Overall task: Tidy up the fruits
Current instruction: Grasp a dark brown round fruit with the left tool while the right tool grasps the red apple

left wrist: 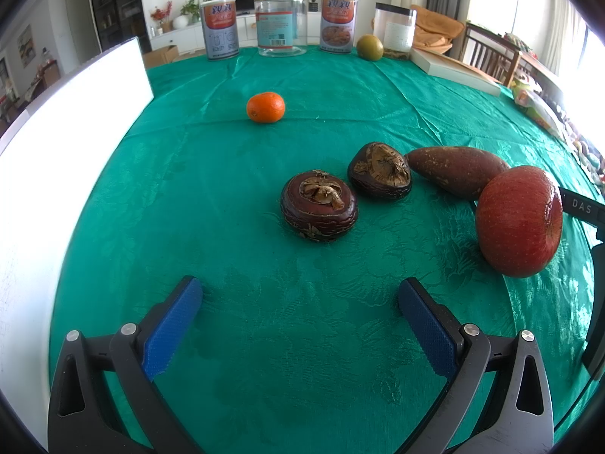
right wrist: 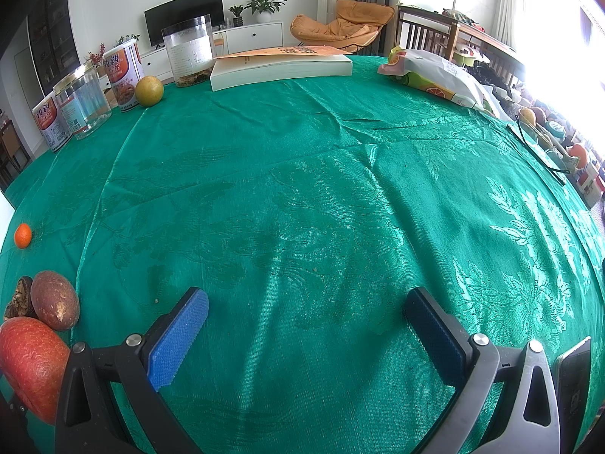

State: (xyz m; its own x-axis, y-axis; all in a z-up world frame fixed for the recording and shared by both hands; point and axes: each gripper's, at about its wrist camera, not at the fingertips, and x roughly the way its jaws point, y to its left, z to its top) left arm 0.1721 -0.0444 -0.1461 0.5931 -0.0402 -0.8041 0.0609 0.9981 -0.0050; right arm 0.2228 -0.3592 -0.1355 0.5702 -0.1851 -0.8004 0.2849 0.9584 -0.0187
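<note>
On the green tablecloth, my left gripper (left wrist: 298, 295) is open and empty, just short of two dark brown mangosteens (left wrist: 319, 206) (left wrist: 380, 170). A brown oval fruit (left wrist: 457, 170) and a red apple (left wrist: 518, 221) lie to their right, in a row. A small orange mandarin (left wrist: 265, 107) sits farther back, alone. A yellow-green fruit (left wrist: 369, 47) rests at the far edge. My right gripper (right wrist: 306, 306) is open and empty over bare cloth; the apple (right wrist: 30, 363), brown fruit (right wrist: 55, 304) and mandarin (right wrist: 22, 235) are at its left.
Two cans (left wrist: 220, 28) (left wrist: 338, 22), a glass jar (left wrist: 280, 22) and a plastic jar (left wrist: 395, 30) line the far edge. A thick book (right wrist: 280, 66) and a snack bag (right wrist: 438, 75) lie at the back right. A white board (left wrist: 68, 121) stands at the left.
</note>
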